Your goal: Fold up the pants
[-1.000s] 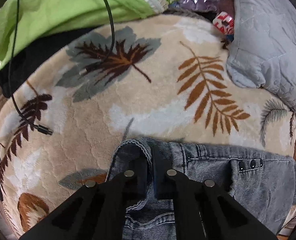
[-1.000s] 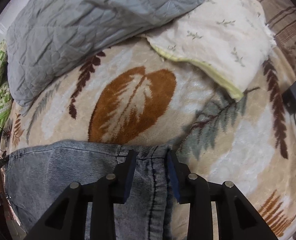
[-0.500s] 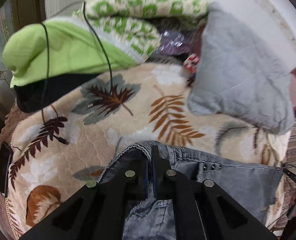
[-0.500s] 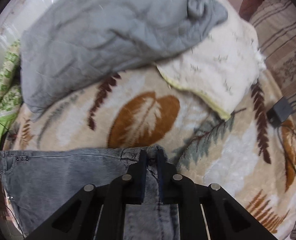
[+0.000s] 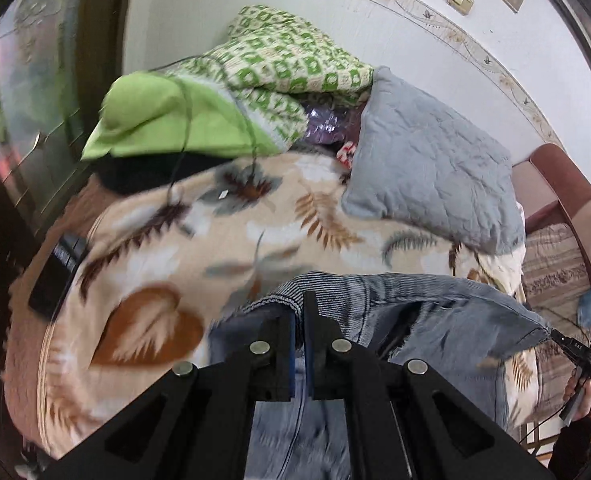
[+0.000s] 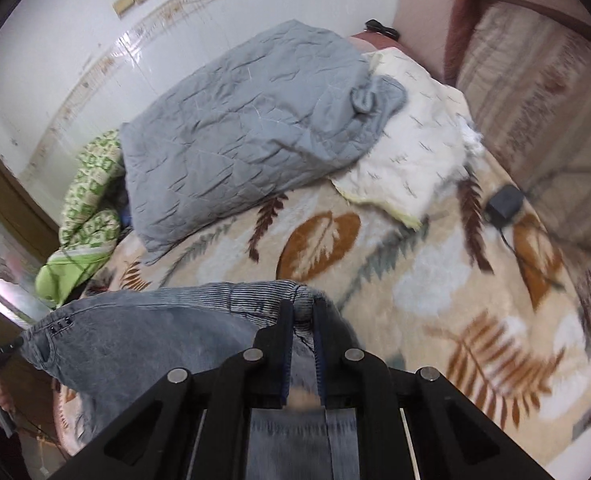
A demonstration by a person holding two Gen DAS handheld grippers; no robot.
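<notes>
- My left gripper [image 5: 300, 312]: angled down, pinching the pants [image 5: 435, 320] waistband, 12 o'clock of its fingers.
- My right gripper [image 6: 303, 316]: angled down, pinching the waistband's other end.
- Pants: lifted above the blanket [image 6: 435, 280].

Each camera sits just behind its own two black fingers and looks forward and downward along them, from above the bed [image 5: 231, 240]. The left wrist view faces the far wall, with the green blanket [image 5: 183, 128] at upper left. The right wrist view faces the same wall from the other side, with the cream pillow [image 6: 415, 140] at right. Both views share the grey quilted pillow [image 5: 435, 168], the leaf-patterned blanket [image 6: 435, 280] and the jeans [image 6: 143, 344] close in front.
</notes>
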